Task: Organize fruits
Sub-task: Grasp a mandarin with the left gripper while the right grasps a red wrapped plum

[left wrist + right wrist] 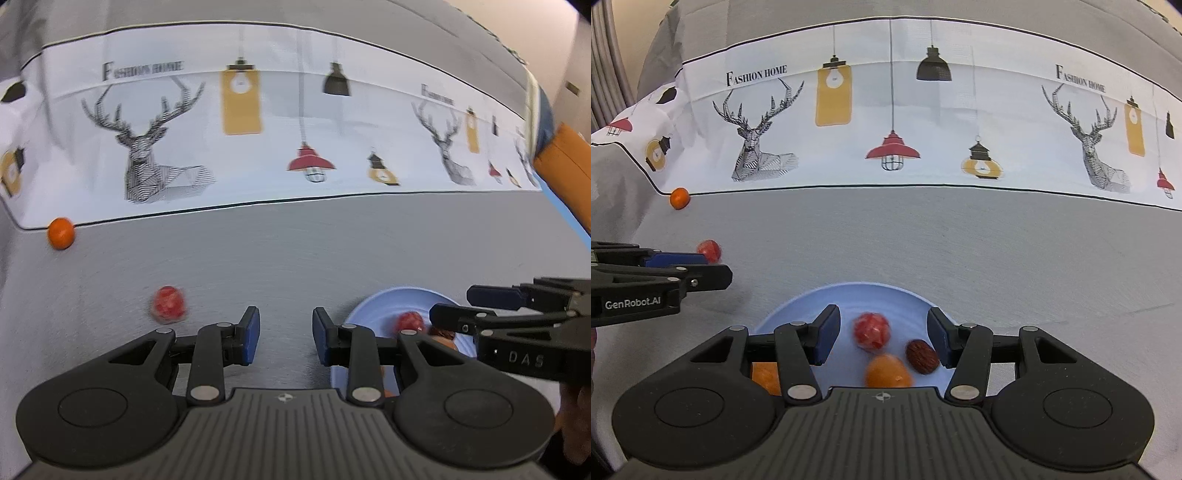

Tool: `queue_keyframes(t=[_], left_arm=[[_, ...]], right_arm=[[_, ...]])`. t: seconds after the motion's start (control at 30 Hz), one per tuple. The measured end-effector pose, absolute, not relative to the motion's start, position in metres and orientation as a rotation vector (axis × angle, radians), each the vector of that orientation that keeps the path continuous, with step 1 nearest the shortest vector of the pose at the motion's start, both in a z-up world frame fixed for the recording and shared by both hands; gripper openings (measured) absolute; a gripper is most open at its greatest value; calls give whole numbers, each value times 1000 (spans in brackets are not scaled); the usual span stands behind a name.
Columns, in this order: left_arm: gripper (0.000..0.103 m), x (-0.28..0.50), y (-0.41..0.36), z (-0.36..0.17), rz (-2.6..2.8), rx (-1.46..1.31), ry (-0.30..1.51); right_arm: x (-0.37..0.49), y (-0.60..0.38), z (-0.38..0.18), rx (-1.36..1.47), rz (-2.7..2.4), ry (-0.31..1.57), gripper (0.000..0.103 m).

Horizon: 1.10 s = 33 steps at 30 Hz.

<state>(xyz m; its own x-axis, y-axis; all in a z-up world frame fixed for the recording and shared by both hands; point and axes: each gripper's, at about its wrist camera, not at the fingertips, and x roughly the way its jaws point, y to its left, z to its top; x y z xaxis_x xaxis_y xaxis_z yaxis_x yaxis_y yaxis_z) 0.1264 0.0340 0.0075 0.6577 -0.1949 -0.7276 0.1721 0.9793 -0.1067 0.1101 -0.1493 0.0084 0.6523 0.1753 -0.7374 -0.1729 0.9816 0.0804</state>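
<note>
1. Left wrist view: the left hand-held gripper [286,336] has its jaws apart with nothing between them, over bare grey desk [295,251].
2. A red fruit [168,302] lies on the cloth just ahead and to the left of its left finger, blurred. A small orange fruit [61,233] sits well ahead and further left, touching the black border line of the printed white band [277,122].
3. To its right, the blue plate [373,306] lies partly under its right finger; the right hand-held gripper [448,306] reaches in over the plate from the right edge.
4. Straight ahead, the grey cloth is open up to the printed band; the desk's far right end curves away near an orange object [561,162].
5. Right wrist view: the right hand-held gripper [882,338] hangs over the plate [798,306], jaws apart, gripping nothing.
6. Between its fingers lie a red fruit in the plate [871,330], an orange fruit [888,371] and a brown almond-like piece [921,356] by the right finger. Another orange piece [766,376] shows behind the left finger.
7. The left hand-held gripper [718,267] enters at its left, beside the loose red fruit [709,249]; the small orange one [679,198] lies further ahead-left.
8. Ahead and right of the plate the cloth is bare.
</note>
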Motion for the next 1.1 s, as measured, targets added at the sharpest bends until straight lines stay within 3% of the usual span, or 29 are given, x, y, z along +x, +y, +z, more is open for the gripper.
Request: queue_keyframes(t=[0.3, 0.43, 0.53, 0.6, 0.63, 0.67, 0.83, 1.1], left_arm=[[34, 154, 104, 6, 83, -149, 826], [34, 170, 140, 8, 217, -206, 797], [35, 184, 160, 7, 284, -217, 755], [38, 194, 171, 5, 314, -224, 740], [47, 199, 177, 3, 326, -234, 731], [55, 204, 183, 1, 340, -243, 722], [67, 229, 207, -13, 393, -260, 706], [69, 257, 201, -37, 384, -162, 735]], right_arm=[[124, -99, 13, 21, 274, 788, 54], [135, -70, 12, 31, 338, 776, 45], [144, -46, 10, 28, 395, 773, 45], [149, -31, 8, 19, 430, 773, 45], [153, -25, 6, 16, 449, 777, 45], [156, -19, 5, 15, 468, 783, 46], [173, 9, -7, -21, 527, 814, 59], [195, 40, -36, -90, 537, 867, 68]])
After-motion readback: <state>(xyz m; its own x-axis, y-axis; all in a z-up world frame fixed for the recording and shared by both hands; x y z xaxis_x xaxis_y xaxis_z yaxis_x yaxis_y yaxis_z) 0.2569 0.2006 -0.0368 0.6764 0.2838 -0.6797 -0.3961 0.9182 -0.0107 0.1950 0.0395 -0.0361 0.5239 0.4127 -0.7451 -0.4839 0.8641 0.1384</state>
